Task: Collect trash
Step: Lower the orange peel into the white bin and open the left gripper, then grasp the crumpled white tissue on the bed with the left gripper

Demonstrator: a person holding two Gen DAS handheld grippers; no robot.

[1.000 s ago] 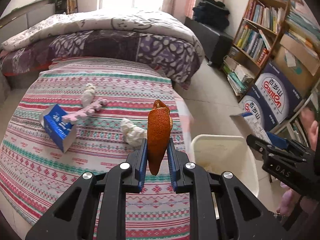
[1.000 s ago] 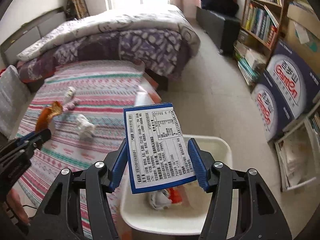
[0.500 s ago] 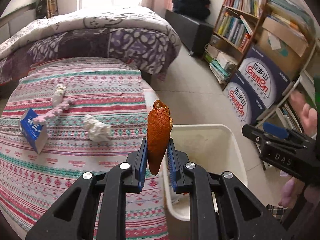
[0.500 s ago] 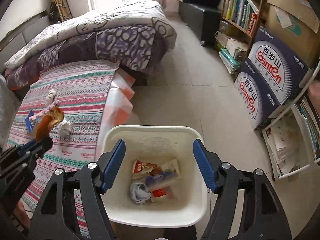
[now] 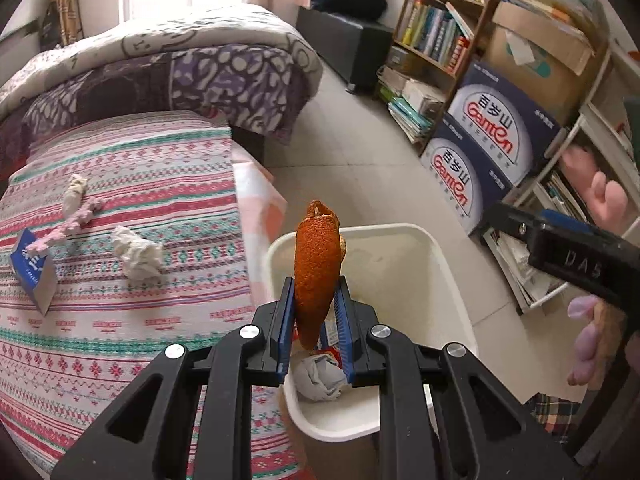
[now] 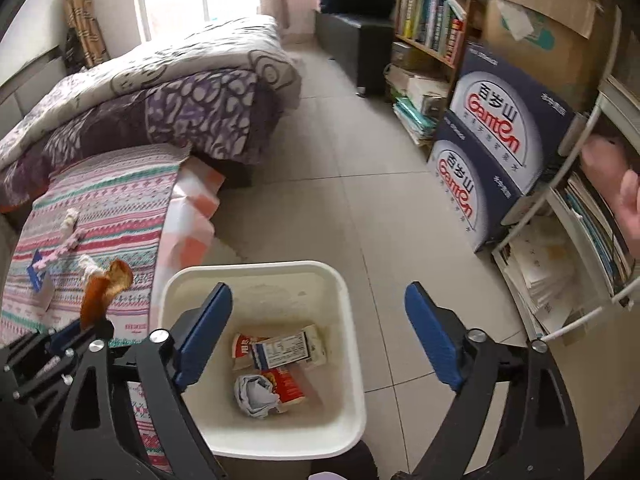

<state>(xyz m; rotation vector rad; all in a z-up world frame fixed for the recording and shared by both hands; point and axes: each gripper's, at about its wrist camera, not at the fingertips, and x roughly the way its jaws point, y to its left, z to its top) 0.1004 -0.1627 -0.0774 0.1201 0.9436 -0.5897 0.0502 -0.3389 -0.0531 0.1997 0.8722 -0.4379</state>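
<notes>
My left gripper is shut on an orange peel, which stands upright between the blue pads above the near-left rim of a white bin. In the right wrist view the same peel shows at the left, beside the bin. My right gripper hangs over that bin with its jaws opening wide and nothing between them. In the bin lie a blue-and-white carton, a red wrapper and a crumpled paper ball. On the striped bed cover remain a crumpled tissue, a blue carton and a pink scrap.
Stacked dark-blue boxes and a bookshelf line the right wall. A white wire rack with papers stands close to the bin. A purple quilt covers the far bed. Tiled floor lies between them.
The right gripper let the blue-and-white carton drop into the bin and its jaws spread wider. The left gripper carried the orange peel rightward from over the bed to the bin's edge.
</notes>
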